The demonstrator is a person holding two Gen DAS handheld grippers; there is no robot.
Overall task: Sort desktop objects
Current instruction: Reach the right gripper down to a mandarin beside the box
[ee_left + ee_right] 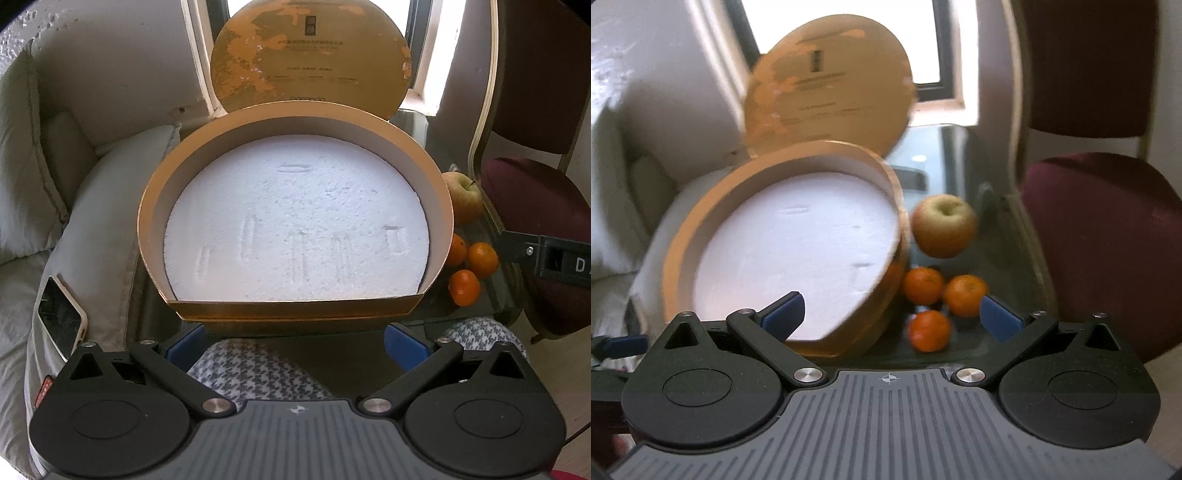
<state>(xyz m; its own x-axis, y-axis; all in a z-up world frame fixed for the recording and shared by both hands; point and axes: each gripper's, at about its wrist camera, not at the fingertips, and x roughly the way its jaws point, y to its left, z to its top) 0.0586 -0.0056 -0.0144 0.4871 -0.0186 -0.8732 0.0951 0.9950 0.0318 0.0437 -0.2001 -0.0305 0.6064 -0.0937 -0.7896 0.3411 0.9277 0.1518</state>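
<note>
Glass table [964, 155] by a window, dark red chair [1108, 236] to the right. Left gripper [295, 343] spread wide, nothing between its blue pads, just short of the gold box [295, 317] front wall. Right gripper [892, 314] also spread, empty, over the box's right edge. Box holds white foam [295, 218], lid [310, 55] upright behind. Right of box: three tangerines [923, 286], apple [943, 225] behind them. Phone [61, 317] on cushion, left.

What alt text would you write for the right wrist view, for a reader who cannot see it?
The open right gripper points at three oranges and an apple on a glass table. To their left is an open round gold box, lined with white foam, its lid raised. A dark red chair is on the right.
</note>
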